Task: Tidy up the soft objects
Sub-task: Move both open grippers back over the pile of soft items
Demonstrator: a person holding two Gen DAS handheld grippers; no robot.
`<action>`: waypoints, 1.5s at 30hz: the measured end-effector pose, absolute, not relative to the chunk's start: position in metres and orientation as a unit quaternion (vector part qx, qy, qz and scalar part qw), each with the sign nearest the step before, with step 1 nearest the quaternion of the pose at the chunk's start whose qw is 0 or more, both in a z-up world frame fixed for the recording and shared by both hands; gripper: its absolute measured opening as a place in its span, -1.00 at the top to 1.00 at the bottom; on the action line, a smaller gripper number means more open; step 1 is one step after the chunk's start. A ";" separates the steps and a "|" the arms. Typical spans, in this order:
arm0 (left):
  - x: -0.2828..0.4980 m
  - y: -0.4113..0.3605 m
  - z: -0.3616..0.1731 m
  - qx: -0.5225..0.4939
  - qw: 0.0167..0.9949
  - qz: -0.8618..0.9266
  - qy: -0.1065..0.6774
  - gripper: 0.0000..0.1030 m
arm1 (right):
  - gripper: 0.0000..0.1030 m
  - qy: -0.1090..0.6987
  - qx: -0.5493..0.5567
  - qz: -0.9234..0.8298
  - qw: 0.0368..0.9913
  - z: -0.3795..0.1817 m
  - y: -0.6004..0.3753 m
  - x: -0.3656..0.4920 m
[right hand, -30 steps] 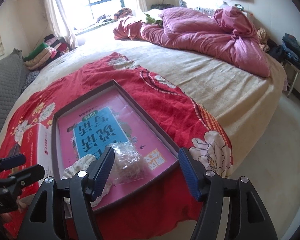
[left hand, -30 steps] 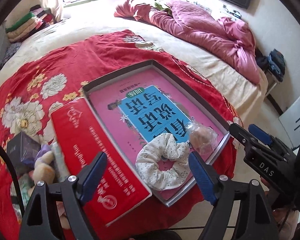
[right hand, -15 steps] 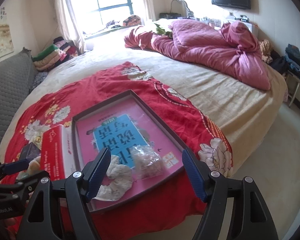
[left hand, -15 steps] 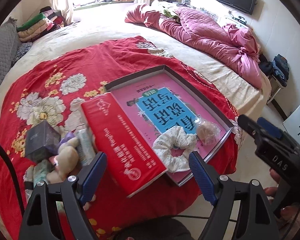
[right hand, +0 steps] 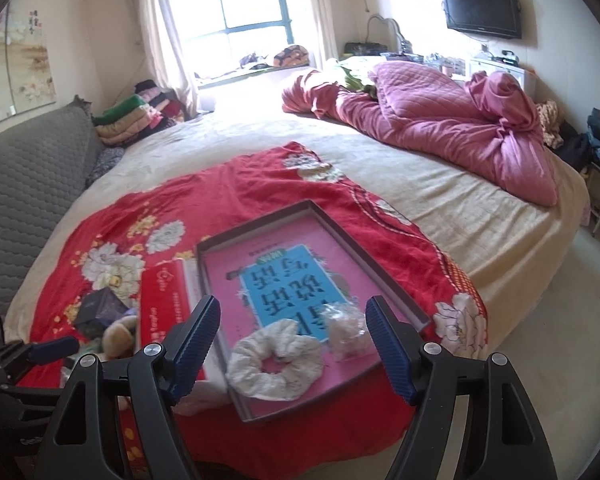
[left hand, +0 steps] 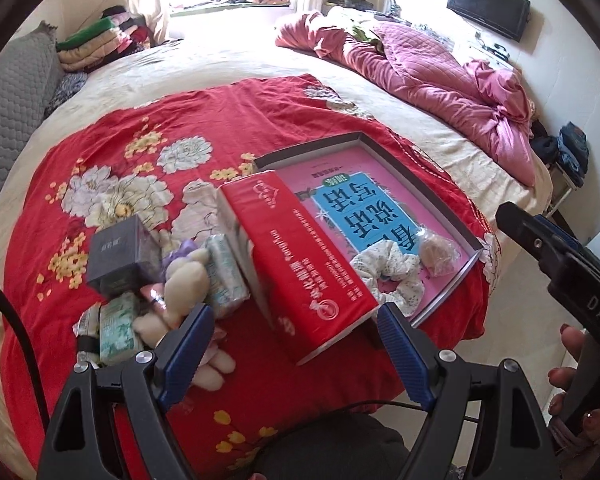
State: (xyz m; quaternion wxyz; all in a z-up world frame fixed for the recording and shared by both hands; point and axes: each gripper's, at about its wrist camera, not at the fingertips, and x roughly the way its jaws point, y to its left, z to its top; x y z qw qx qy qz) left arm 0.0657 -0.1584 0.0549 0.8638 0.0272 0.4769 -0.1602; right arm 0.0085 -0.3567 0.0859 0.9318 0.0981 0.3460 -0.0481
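Item 1: shallow grey-rimmed cardboard tray w/ pink-and-blue printed liner (right hand: 384, 268), on red floral bedspread (left hand: 228, 120) at near edge of bed. Holds 2 soft pcs at its near end: white floral fabric scrunchie (right hand: 276, 364) and clear plastic bag of pale beige fluffy stuff (right hand: 346, 334), touching side by side.

Item 2: long red cardboard box w/ white print (left hand: 304, 268), beside tray's left rim, overlapping it.

Item 3: unsorted pile left of box: cream plush toy (left hand: 184, 280), dark grey small box (left hand: 120, 256), green-white tissue packs (left hand: 224, 276).

Left tongs (left hand: 296, 356): spread, nothing between, over box's near end.
Right tongs (right hand: 296, 344): spread, have just been opening wider, empty; bag lies free in tray.

Change vs a sec ago: both views pulled back and up; pile now shows fully in left view. Reads as bag drop-off done, plush likely next. Partway thru.
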 end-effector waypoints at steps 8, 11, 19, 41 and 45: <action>0.062 -0.132 0.056 0.011 0.867 -0.146 0.477 -0.61 | -0.48 0.343 0.082 -0.035 0.935 0.095 -0.330 0.005; 0.061 -0.120 0.054 0.004 0.864 -0.142 0.482 -0.61 | -0.48 0.343 0.079 -0.030 0.936 0.098 -0.321 0.006; 0.057 -0.087 0.055 -0.018 0.868 -0.120 0.482 -0.61 | -0.48 0.340 0.073 -0.008 0.938 0.106 -0.294 0.006; 0.055 0.043 0.058 -0.064 0.878 -0.005 0.475 -0.61 | -0.49 0.344 0.033 0.044 0.937 0.114 -0.225 0.011; 0.053 0.063 0.052 -0.067 0.876 0.015 0.477 -0.61 | -0.49 0.345 0.025 0.053 0.937 0.112 -0.212 0.015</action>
